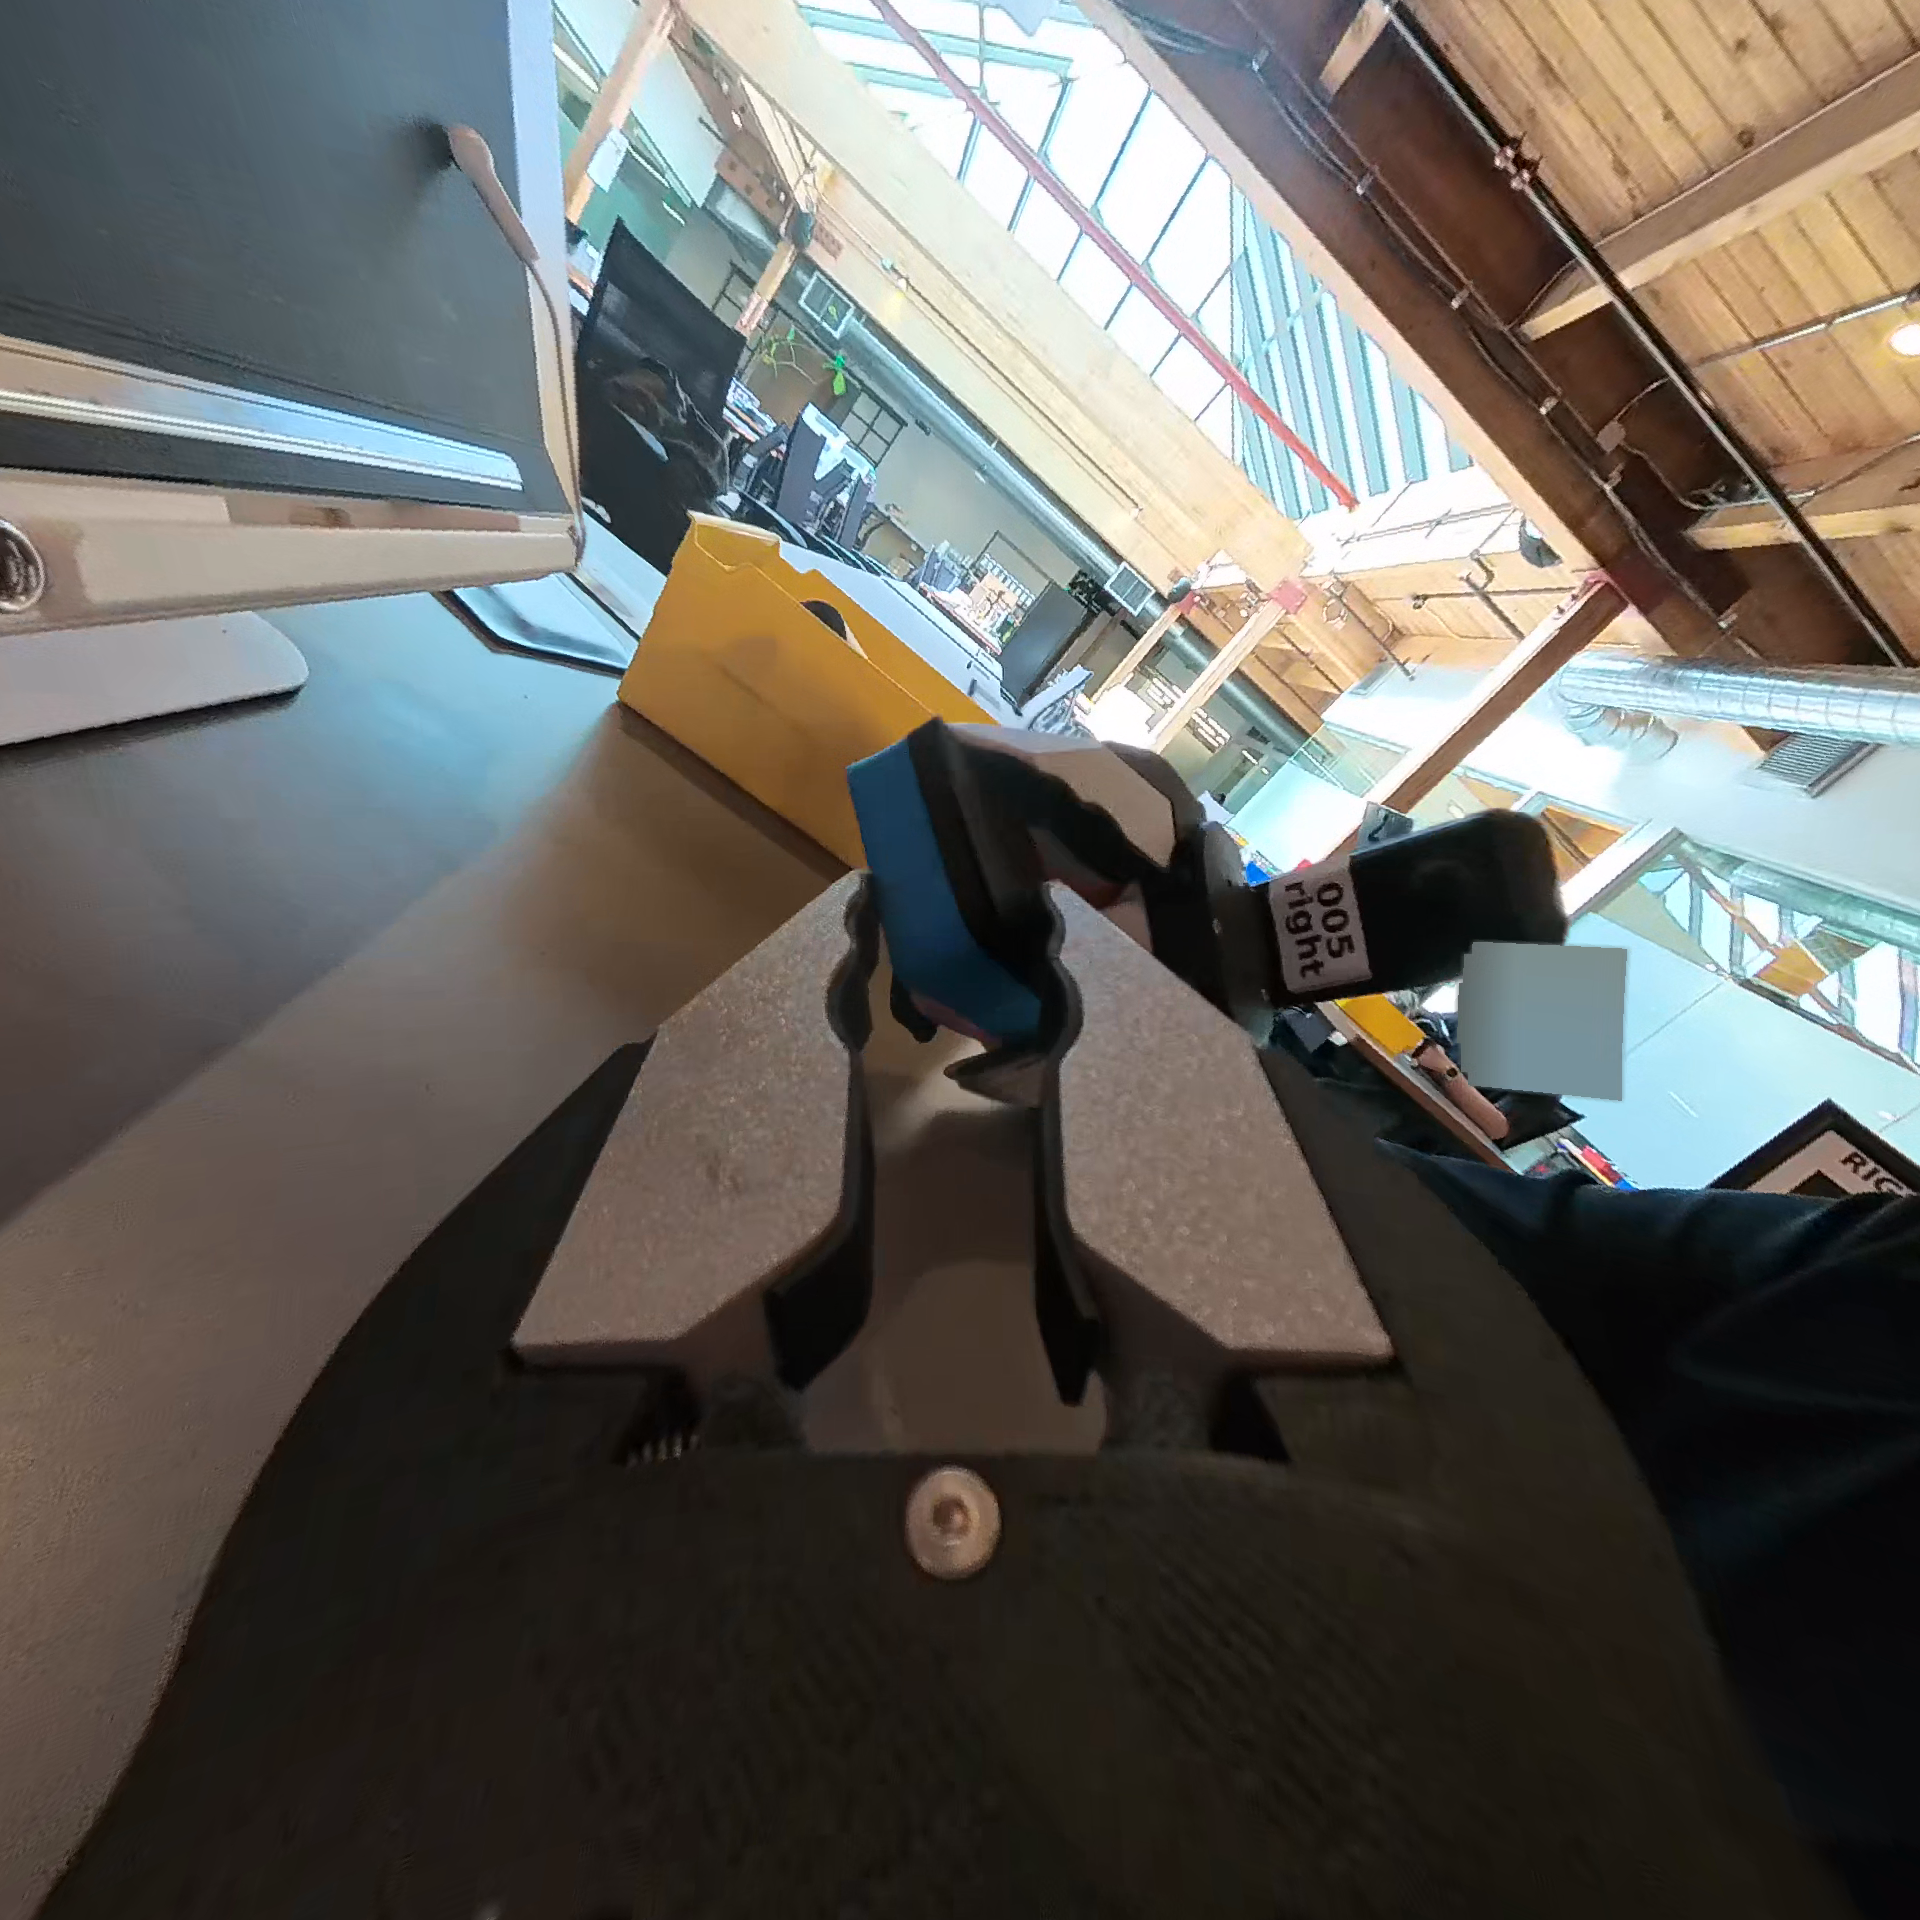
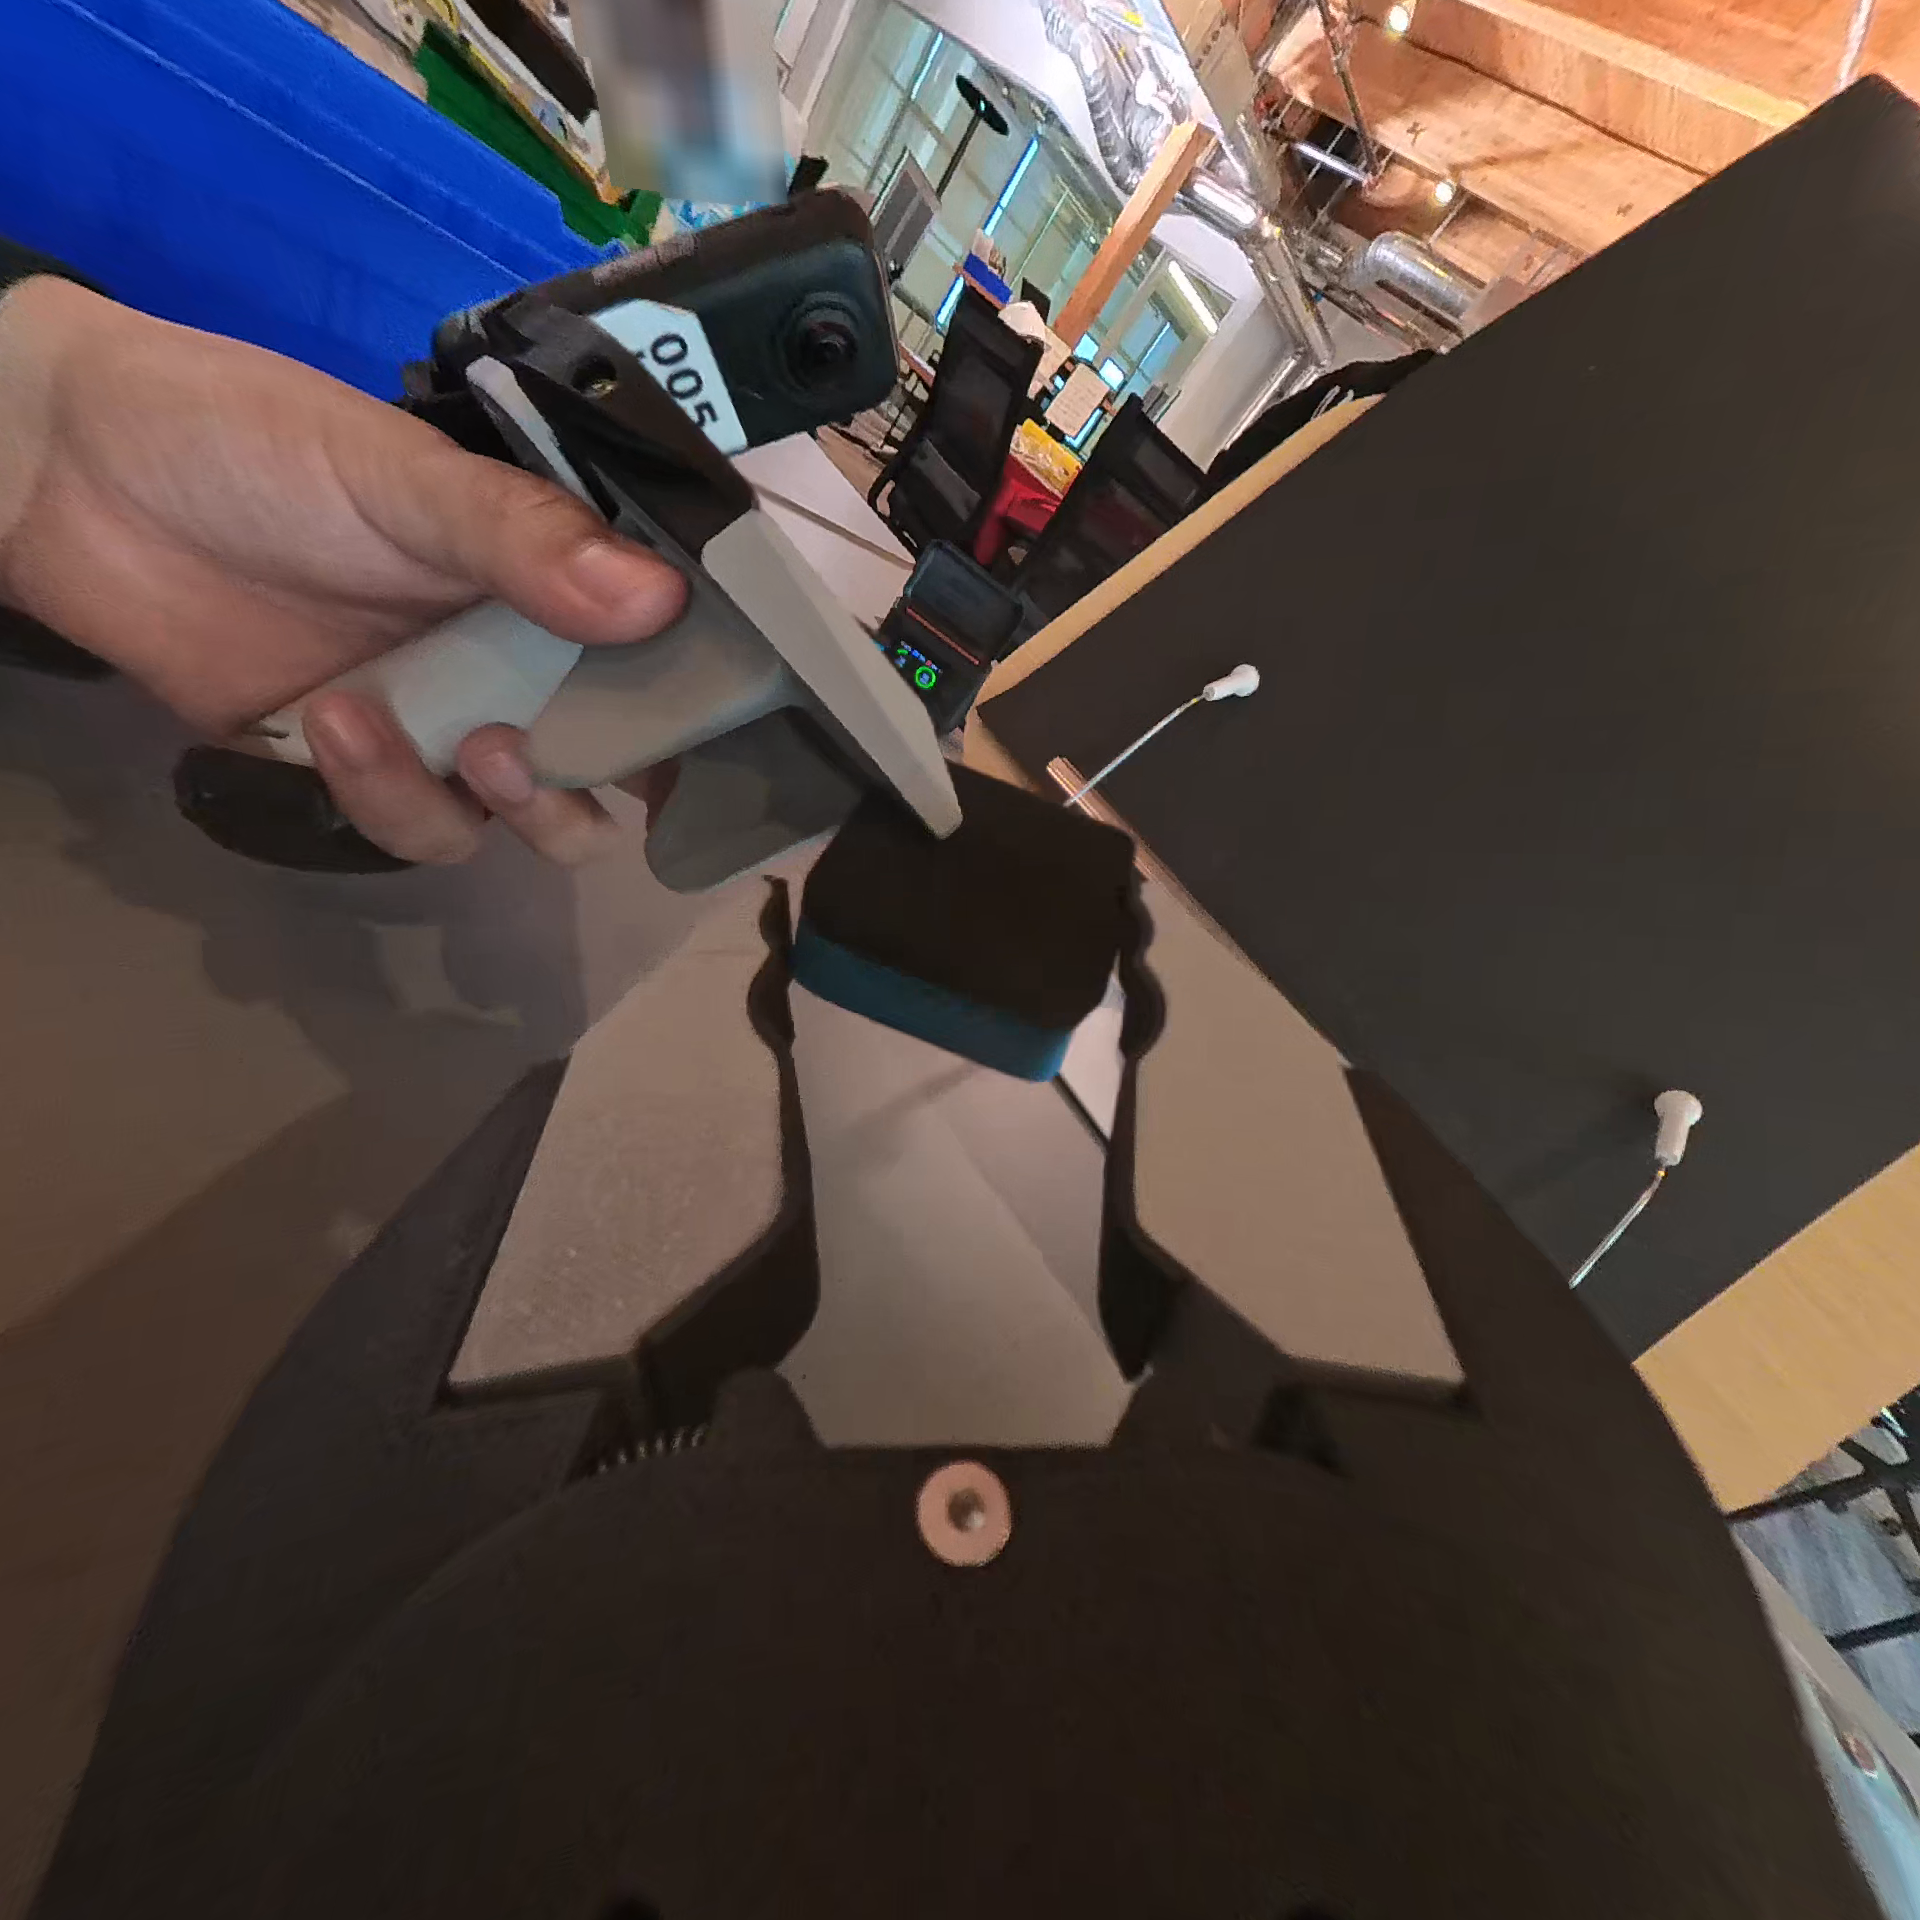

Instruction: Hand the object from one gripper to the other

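Note:
The object is a small block with a blue layer and a black layer (image 1: 940, 914), held in the air above a tan table. My left gripper (image 1: 961, 977) has its two grey fingers closed on the block's near end. My right gripper (image 2: 956, 961) has its black fingers against both sides of the block (image 2: 966, 925). In the left wrist view the right gripper (image 1: 1101, 821) comes in from the right, over the block. In the right wrist view the left gripper (image 2: 831, 769) comes in from the left, held by a hand (image 2: 312, 540), its fingers on the block's far edge.
A yellow box (image 1: 748, 675) and a dark screen on a white stand (image 1: 260, 260) are on the table behind the block. A black panel (image 2: 1507, 675) with white-tipped pins rises on the right. A small device with a lit display (image 2: 940, 623) and a blue bin (image 2: 208, 156) are farther off. My left and right fingertips are right by each other. Between my right fingertips and the black panel (image 2: 1507, 675) there is roughly 20 cm.

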Available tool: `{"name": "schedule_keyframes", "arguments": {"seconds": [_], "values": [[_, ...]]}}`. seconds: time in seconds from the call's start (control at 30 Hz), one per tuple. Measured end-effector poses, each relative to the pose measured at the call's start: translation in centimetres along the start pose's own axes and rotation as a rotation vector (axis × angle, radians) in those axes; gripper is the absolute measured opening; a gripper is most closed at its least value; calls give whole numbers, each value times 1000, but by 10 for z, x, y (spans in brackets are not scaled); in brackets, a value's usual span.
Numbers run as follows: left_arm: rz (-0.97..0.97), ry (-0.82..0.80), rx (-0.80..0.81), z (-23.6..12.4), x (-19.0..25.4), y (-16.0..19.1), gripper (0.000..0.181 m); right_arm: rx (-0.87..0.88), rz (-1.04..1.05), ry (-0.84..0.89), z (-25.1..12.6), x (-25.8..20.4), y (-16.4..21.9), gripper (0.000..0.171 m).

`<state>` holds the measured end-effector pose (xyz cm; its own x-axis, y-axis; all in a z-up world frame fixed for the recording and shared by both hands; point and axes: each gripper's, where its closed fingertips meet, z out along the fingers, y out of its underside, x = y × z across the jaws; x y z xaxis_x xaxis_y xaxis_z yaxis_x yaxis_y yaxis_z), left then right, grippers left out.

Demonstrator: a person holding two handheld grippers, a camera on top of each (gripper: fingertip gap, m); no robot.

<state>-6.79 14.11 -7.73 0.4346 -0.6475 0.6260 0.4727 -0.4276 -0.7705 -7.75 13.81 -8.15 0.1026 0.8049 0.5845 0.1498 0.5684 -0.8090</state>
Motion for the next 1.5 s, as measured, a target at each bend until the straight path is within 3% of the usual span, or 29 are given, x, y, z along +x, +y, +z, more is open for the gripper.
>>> {"name": "schedule_keyframes", "arguments": {"seconds": [0.3, 0.53, 0.63, 0.77, 0.87, 1.13, 1.33, 1.5], "values": [[1, 29, -3, -6, 6, -8, 31, 39, 81, -15, -5, 9, -10, 59], [149, -159, -60, -24, -16, -15, 33, 85, 331, 94, -18, 54, -8, 59], [328, -308, -100, -31, -29, -18, 33, 124, 607, -71, -18, 51, -8, 57], [677, -427, -264, -26, -38, -2, 67, 101, 961, -341, -14, 36, -8, 58], [953, -478, -242, -26, -42, -1, 56, 140, 1132, -439, -18, 42, -9, 59], [1375, -685, -375, -33, -59, 1, 52, 97, 1222, -571, -18, 29, -7, 59], [1757, -804, -307, -34, -45, -12, 43, 2, 1310, -666, -14, 10, 2, 59], [1884, -822, -284, -33, -36, -13, 46, -37, 1407, -684, -12, 9, 8, 59]]}}
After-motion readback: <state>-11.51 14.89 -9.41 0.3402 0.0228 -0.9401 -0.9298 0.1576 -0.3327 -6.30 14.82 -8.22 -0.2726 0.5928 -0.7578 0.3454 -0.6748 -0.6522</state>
